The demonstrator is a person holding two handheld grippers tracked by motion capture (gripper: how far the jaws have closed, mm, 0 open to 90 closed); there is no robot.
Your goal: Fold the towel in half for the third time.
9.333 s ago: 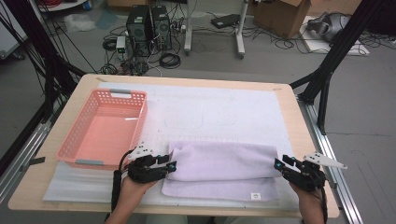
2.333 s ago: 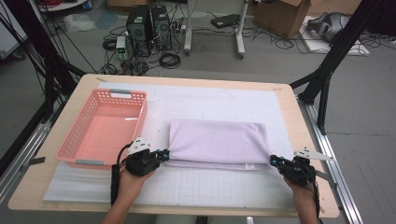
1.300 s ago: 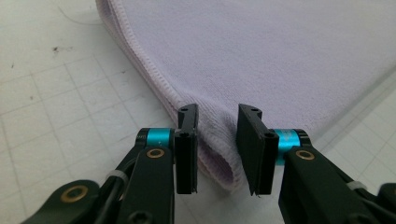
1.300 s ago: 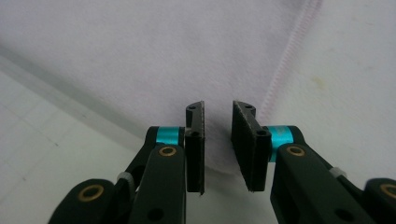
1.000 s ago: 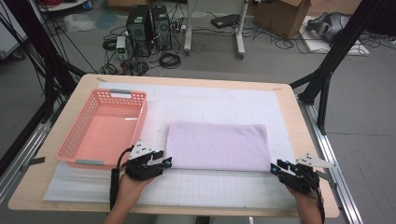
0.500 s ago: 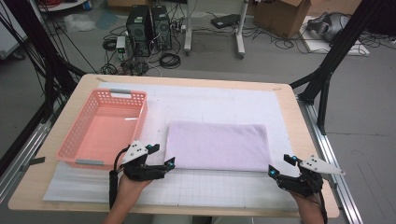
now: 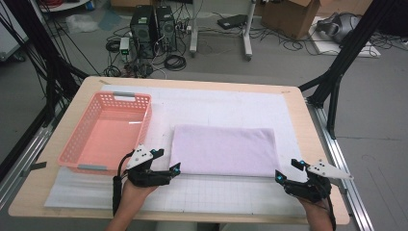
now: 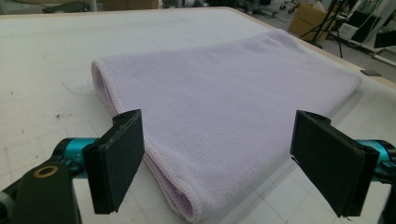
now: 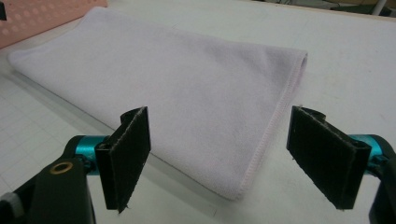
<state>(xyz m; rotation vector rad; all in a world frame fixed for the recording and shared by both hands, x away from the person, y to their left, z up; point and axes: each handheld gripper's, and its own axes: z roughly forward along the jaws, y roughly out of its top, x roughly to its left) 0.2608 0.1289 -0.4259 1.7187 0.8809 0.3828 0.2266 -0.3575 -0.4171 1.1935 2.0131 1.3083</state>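
Note:
A lilac towel point(image 7: 223, 150) lies folded flat on the white mat, right of the basket. My left gripper point(image 7: 174, 169) sits just off the towel's near left corner, and its jaws have just been opening. In the left gripper view the towel point(image 8: 224, 93) lies ahead of my left gripper point(image 8: 224, 161), whose pads stand wide apart without touching it. My right gripper point(image 7: 280, 176) sits just off the near right corner, its jaws also just opened. The right gripper view has the towel's corner point(image 9: 187, 84) in front of my right gripper point(image 9: 226, 156), with the pads clear of the cloth.
A pink plastic basket point(image 7: 107, 132) stands empty at the left of the table, close to my left hand. The white gridded mat point(image 7: 226, 103) covers most of the wooden tabletop. Black frame legs, computers and cables stand on the floor beyond the far edge.
Both grippers have let go of the towel's near corners and their jaws have spread wide. The towel lies still, folded in half. The right hand has drawn slightly back toward the table's near edge.

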